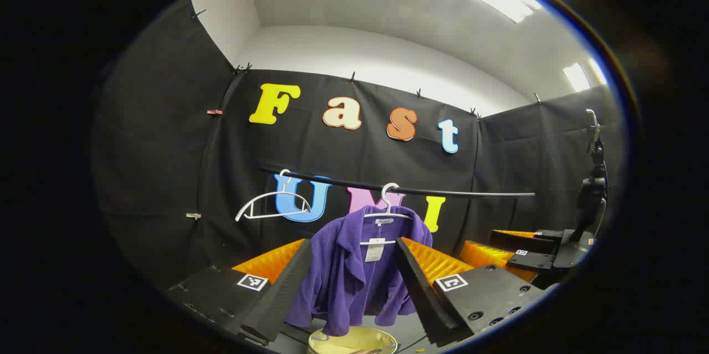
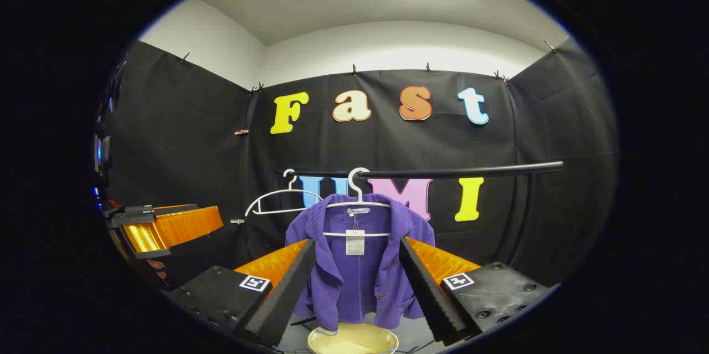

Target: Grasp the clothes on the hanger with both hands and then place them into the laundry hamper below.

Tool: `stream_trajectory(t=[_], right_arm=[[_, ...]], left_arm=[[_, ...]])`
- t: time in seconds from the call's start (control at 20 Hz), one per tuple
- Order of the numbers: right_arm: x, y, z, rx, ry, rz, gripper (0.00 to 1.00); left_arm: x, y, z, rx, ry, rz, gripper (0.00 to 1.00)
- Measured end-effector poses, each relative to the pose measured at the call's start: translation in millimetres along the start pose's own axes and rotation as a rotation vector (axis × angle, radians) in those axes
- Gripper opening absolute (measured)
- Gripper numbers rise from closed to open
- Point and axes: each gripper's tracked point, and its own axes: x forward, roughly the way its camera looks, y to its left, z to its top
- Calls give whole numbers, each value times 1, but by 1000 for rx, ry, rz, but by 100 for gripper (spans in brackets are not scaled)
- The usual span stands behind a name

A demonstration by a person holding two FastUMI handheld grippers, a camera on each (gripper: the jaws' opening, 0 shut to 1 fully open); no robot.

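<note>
From the left gripper view I see my left gripper (image 1: 350, 287) with its jaws spread wide and nothing between them; the purple jacket (image 1: 354, 271) hangs well beyond the fingertips, framed in the gap. The jacket sits on a white hanger (image 1: 388, 211) hooked over the black rail (image 1: 443, 191), with a white tag (image 1: 375, 249) dangling at its collar. Left of the jacket on the same rail hangs a second white hanger (image 1: 271, 205), bare. Directly below the jacket is the rim of the pale yellow laundry hamper (image 1: 354, 340). Off to the right of the jacket I can make out the right gripper (image 1: 532, 249), farther away.

From the right gripper view my right gripper (image 2: 357, 287) likewise has its jaws wide apart and holds nothing. The purple jacket (image 2: 360, 265) hangs ahead between the fingers, untouched, with the hamper (image 2: 354, 338) under it. The left gripper (image 2: 166, 226) shows to the left of the jacket.
</note>
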Motion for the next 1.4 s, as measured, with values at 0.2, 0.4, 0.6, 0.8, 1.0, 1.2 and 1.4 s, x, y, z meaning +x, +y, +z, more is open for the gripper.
stream_trajectory(t=[0.2, 0.4, 0.6, 0.8, 1.0, 1.2, 1.4], right_arm=[[-3, -3, -2, -4, -2, -17, 97], [-5, -5, -5, 3, 0, -22, 97], [-8, -9, -5, 0, -4, -34, 97], [-9, -11, -2, 4, -9, -49, 97], [-10, -8, -1, 5, -8, -71, 97], [-11, 1, -8, -18, 6, -98, 97], [-14, 7, -15, -27, 21, -148, 97]], left_arm=[[4, 0, -1, 9, -8, -6, 94], [8, -9, -6, 15, 2, -37, 94], [11, -15, -4, 12, -13, -61, 94], [14, -13, -1, 13, -18, -77, 94], [16, -11, -2, 9, -9, -98, 94], [16, -12, -3, 15, -17, -150, 94], [23, -11, -8, 8, -11, -218, 94]])
